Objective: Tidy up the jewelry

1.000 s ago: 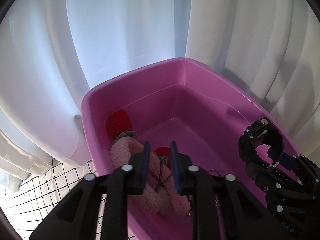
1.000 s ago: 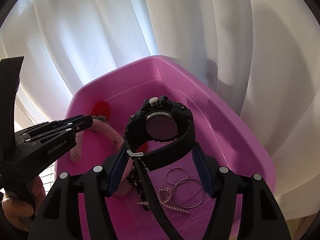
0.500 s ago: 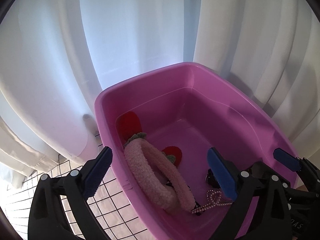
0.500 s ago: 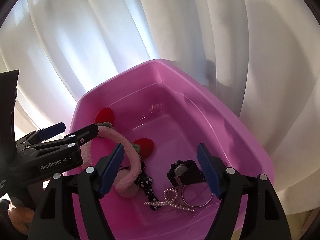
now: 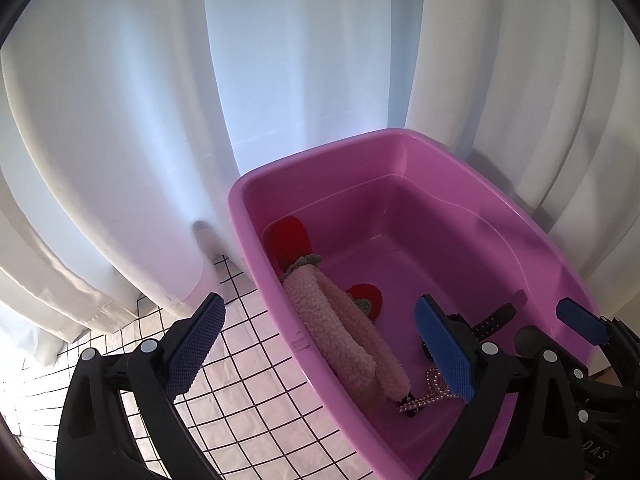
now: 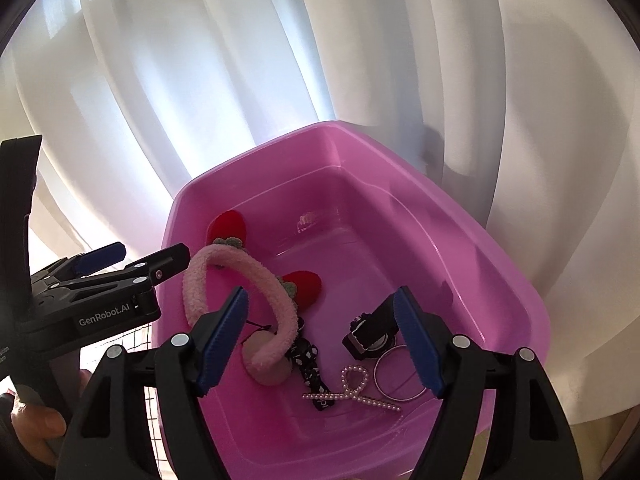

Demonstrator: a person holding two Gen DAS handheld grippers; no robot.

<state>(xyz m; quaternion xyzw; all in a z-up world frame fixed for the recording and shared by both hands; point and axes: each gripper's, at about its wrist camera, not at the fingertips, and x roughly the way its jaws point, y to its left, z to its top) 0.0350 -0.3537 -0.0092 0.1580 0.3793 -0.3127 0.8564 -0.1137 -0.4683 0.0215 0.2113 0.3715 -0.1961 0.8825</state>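
Observation:
A pink plastic bin (image 6: 516, 280) (image 5: 248, 216) holds the jewelry. Inside lie a fuzzy pink headband with red strawberries (image 6: 276, 292) (image 5: 340, 332), a black watch (image 6: 370, 334), a pearl hair clip (image 6: 356, 386), thin metal hoops (image 6: 396, 376) and a black-and-white patterned bow (image 6: 308, 364). My right gripper (image 6: 320, 344) is open and empty above the bin's near end. My left gripper (image 5: 320, 352) is open and empty over the bin's left rim; it also shows at the left of the right wrist view (image 6: 132, 258).
White curtains (image 5: 280, 80) hang close behind and around the bin. The bin stands on a cloth with a black grid pattern (image 5: 248, 392), which shows to its left.
My right gripper opened and let the black watch drop into the bin. My left gripper opened from around the headband. Both grippers have drawn back from the bin.

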